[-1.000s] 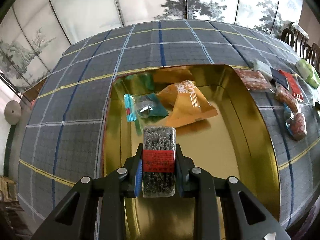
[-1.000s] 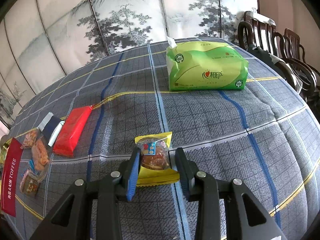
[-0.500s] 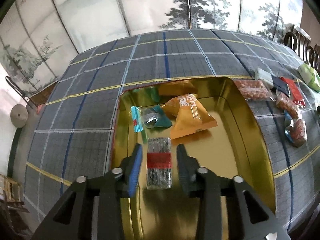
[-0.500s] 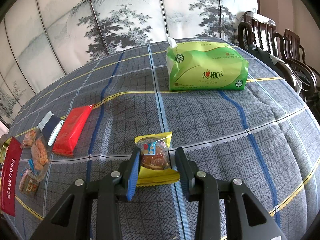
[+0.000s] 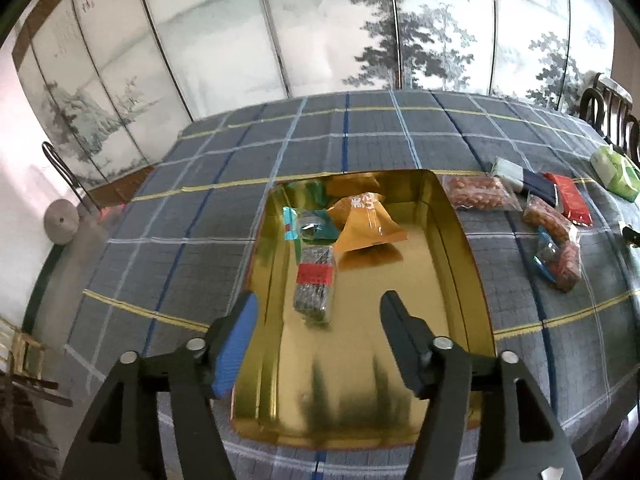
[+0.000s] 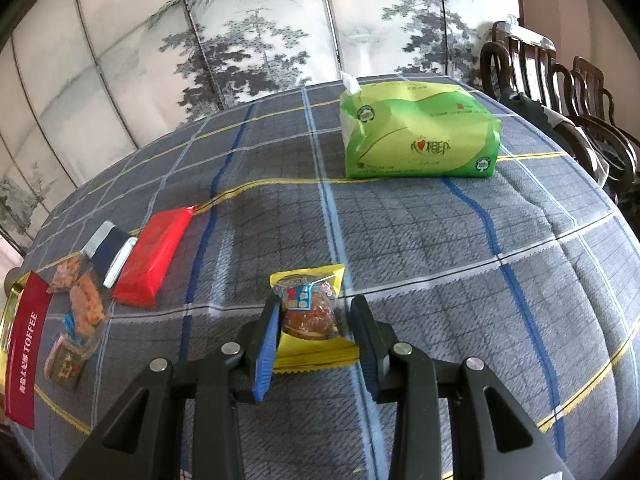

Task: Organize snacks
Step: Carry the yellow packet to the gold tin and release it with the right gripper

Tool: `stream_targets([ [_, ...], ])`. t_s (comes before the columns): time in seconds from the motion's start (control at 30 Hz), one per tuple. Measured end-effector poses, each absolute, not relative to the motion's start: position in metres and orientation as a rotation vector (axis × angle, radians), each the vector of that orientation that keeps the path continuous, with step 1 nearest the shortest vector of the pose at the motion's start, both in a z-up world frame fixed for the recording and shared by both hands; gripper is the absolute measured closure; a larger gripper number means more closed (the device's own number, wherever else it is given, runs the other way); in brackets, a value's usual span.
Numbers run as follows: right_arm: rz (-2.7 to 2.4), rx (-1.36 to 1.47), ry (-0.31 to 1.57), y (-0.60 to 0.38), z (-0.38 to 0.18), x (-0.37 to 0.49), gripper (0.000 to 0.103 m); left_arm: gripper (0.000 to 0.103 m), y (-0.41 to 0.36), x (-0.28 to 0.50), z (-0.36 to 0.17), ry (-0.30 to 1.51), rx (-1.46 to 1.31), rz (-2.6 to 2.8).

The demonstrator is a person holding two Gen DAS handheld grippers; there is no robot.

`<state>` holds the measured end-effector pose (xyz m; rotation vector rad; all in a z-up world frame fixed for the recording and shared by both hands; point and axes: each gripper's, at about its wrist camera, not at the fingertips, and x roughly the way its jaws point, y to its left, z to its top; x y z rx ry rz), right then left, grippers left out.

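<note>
A gold tin tray (image 5: 460, 240) lies on the plaid tablecloth. In it are a dark seed bar with a red label (image 5: 314, 284), an orange packet (image 5: 366, 224) and a teal packet (image 5: 306, 226). My left gripper (image 5: 318, 312) is open and empty, above the tray's near half, behind the seed bar. My right gripper (image 6: 316, 318) is open, its fingers either side of a yellow pastry packet (image 6: 310, 316) that lies on the cloth; I cannot tell if they touch it.
Loose snacks lie right of the tray: a nut bag (image 5: 476, 198), a red packet (image 6: 154, 254), a navy packet (image 6: 108, 250), small sweets (image 6: 84, 304) and a red toffee lid (image 6: 24, 356). A green tissue pack (image 6: 420, 136) stands far back. Wooden chairs (image 6: 560, 92) are at the right edge.
My left gripper has opened, let the seed bar drop into the tray, and pulled back and up. The right gripper has not moved.
</note>
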<state>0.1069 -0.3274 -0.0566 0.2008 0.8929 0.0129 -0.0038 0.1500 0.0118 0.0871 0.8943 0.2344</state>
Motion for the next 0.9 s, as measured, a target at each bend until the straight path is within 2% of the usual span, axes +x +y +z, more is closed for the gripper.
stream_targets([
  [0.1, 0.03, 0.22, 0.895, -0.323, -0.056, 0.099, 0.068, 0.034, 0.149, -0.012, 0.016, 0.882, 0.077, 0.229],
  [0.4, 0.139, 0.233, 0.85, -0.287, -0.024, 0.069, 0.068, 0.031, 0.166, -0.042, 0.011, 0.893, -0.012, 0.252],
  [0.73, 0.488, 0.153, 0.773, -0.146, 0.044, 0.054, 0.068, 0.027, 0.182, -0.076, 0.005, 0.892, -0.033, 0.269],
  [0.9, 0.669, 0.122, 0.812, -0.063, 0.052, 0.056, 0.068, 0.024, 0.183, -0.086, 0.005, 0.885, -0.026, 0.254],
])
